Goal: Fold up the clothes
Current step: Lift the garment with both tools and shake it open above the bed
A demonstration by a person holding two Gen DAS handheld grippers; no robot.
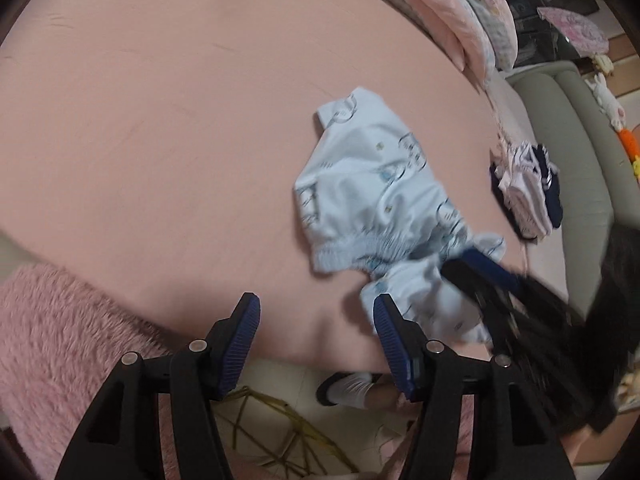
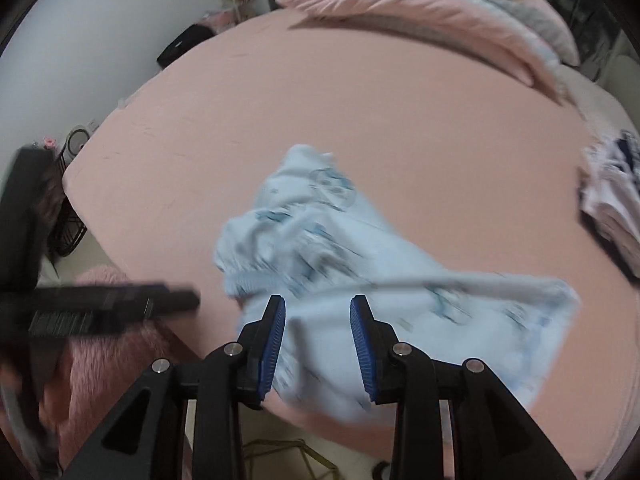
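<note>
Left hand-held gripper (image 1: pixel 316 320): in the left wrist view its 2 blue-padded fingers stood wide apart over the near edge of the bed, with only pink sheet between them; the right pad sat just beside the hem of the garment without pinching it.
Garment, left wrist view: the light blue printed garment (image 1: pixel 372 200) lay crumpled on the pink bed sheet (image 1: pixel 160 120), to the right of the left hand-held gripper, its elastic band turned toward the camera.
Right hand-held gripper, left wrist view: blurred, it reached in from the right at the garment's lower right corner (image 1: pixel 476 272); whether it touched the cloth could not be told.
Surroundings, left wrist view: a fluffy pink blanket (image 1: pixel 60 340) at the lower left, a folded pile of clothes (image 1: pixel 528 196) near the bed's right edge, a pink quilt (image 1: pixel 452 8) at the far side.
Right hand-held gripper (image 2: pixel 318 336): in the right wrist view its fingers stood moderately apart above the garment (image 2: pixel 332 248), the cloth showing behind the gap, no pad pressing it.
Left hand-held gripper, right wrist view: a dark blur at the left (image 2: pixel 120 304), beside the garment.
</note>
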